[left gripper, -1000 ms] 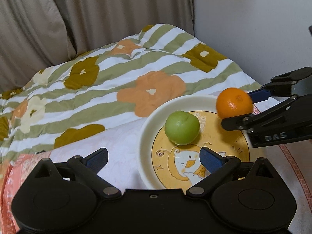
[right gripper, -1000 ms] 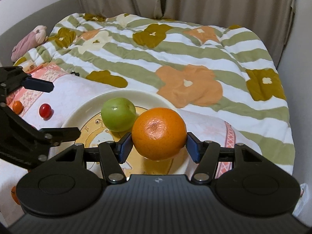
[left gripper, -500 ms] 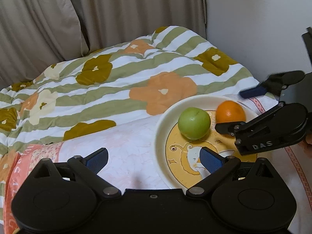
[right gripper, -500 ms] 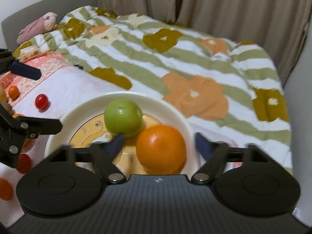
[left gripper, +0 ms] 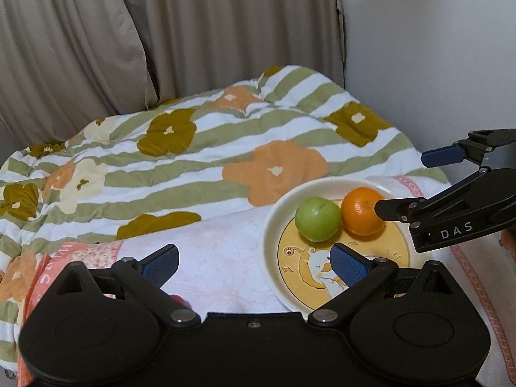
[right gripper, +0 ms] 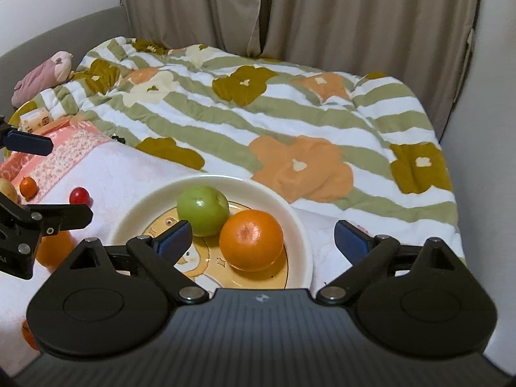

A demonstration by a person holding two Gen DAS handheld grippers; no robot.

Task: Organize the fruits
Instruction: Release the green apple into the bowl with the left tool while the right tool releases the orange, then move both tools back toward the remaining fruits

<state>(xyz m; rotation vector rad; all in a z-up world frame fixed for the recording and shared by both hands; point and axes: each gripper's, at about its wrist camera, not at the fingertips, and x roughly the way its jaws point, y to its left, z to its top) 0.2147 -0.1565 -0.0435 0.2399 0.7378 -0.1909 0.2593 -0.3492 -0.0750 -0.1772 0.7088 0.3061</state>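
Note:
A cream plate (right gripper: 135, 206) with a yellow cartoon centre lies on a white towel on the bed. A green apple (right gripper: 202, 206) and an orange (right gripper: 251, 240) sit on it, touching. My right gripper (right gripper: 262, 240) is open, raised just behind the orange, holding nothing. In the left wrist view the plate (left gripper: 274, 213), apple (left gripper: 317, 214) and orange (left gripper: 361, 211) lie ahead to the right, with the right gripper (left gripper: 409, 183) over the plate's right side. My left gripper (left gripper: 254, 261) is open and empty above the towel, left of the plate.
Left of the plate lie a small red fruit (right gripper: 79, 195), a small orange fruit (right gripper: 28, 187), a larger orange (right gripper: 53, 251) and a yellowish fruit (right gripper: 8, 190). A flowered striped quilt (right gripper: 290, 122) covers the bed. Curtains and a wall stand behind.
My right gripper opened and let the orange down onto the plate beside the apple, then drew back and up. My left gripper rose and shifted left.

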